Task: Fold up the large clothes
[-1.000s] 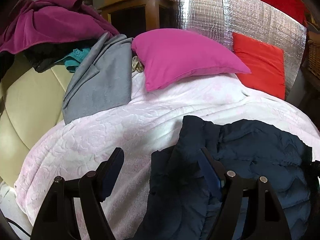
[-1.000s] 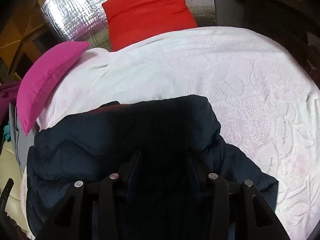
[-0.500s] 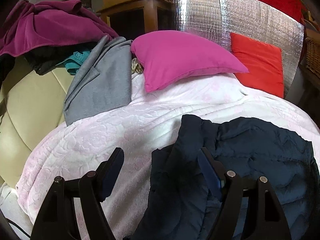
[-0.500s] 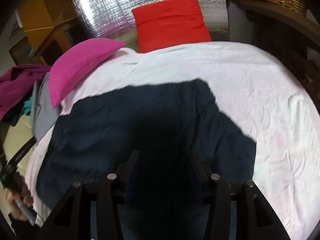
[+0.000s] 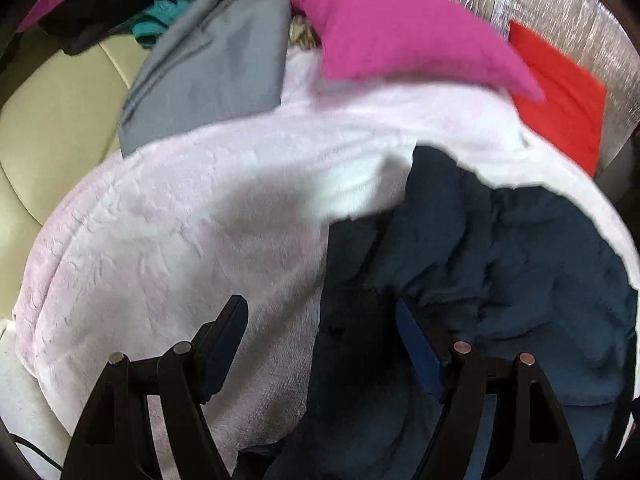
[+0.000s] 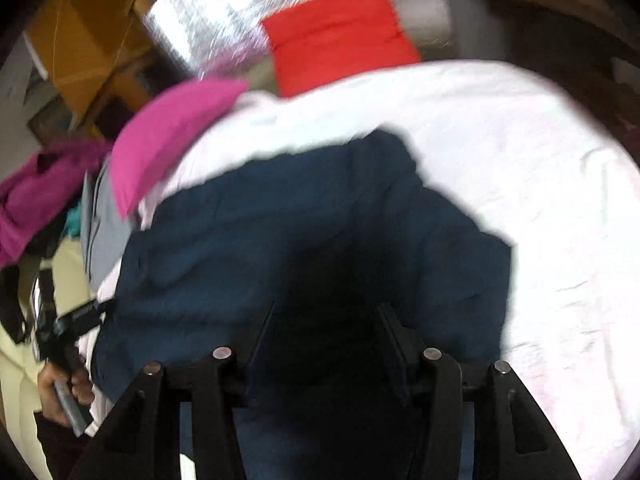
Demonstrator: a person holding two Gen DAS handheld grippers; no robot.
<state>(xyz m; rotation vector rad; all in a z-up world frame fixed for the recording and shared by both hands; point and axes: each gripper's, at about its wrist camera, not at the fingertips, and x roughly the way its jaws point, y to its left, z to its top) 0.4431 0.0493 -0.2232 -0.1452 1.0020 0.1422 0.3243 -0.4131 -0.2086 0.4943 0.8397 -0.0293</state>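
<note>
Your left gripper (image 5: 324, 344) is spread wide over the navy jacket (image 5: 500, 264) edge, gripping nothing. Right gripper (image 6: 326, 344) straddles dark fabric; can't tell if it's pinched. Jacket lies on the pale blanket (image 5: 180, 216).

One navy jacket (image 5: 520, 264), two pillows (image 5: 400, 28) (image 5: 560, 100), one pale blanket (image 5: 180, 220).

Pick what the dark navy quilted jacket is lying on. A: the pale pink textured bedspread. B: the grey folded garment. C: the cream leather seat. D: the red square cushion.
A: the dark navy quilted jacket is spread over the pale pink textured bedspread, which shows around its edges in both wrist views.
</note>
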